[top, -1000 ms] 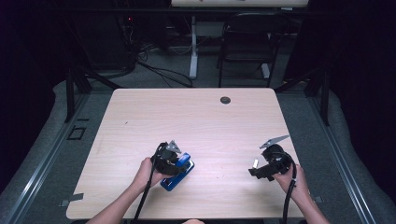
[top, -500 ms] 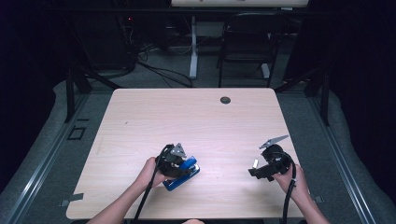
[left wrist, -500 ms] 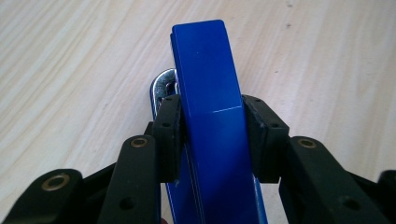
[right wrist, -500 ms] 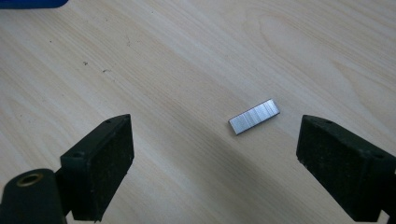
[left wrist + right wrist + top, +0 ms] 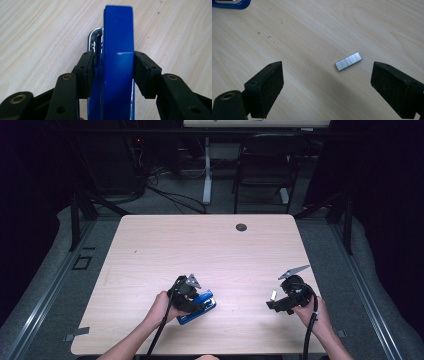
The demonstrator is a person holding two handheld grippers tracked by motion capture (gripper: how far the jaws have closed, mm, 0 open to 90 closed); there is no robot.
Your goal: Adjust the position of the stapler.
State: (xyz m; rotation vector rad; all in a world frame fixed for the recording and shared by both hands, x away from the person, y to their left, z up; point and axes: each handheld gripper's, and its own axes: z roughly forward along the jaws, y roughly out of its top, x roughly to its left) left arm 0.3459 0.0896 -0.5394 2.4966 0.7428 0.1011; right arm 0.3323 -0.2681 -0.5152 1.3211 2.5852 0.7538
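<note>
A blue stapler (image 5: pixel 117 50) lies on the wooden table (image 5: pixel 200 245) near its front edge, with a metal part (image 5: pixel 93 40) showing along its left side. My left gripper (image 5: pixel 113 57) is shut on the stapler (image 5: pixel 202 305), one pad against each side; its jaws have just been opening a little with the stapler still between them. In the high view the left gripper (image 5: pixel 192 301) sits left of centre. My right gripper (image 5: pixel 327 82) stands open over a short silver strip of staples (image 5: pixel 348 61) that lies flat on the table, touching neither pad. The right gripper (image 5: pixel 278 302) is at the front right.
A round dark grommet (image 5: pixel 241 227) sits near the table's far edge. The stapler's blue end (image 5: pixel 230 4) shows at the top left of the right gripper view. Beyond the table are a chair (image 5: pixel 262 165), cables and dark floor.
The left gripper and the stapler have edged slightly to the right. The right hand has stayed where it was.
</note>
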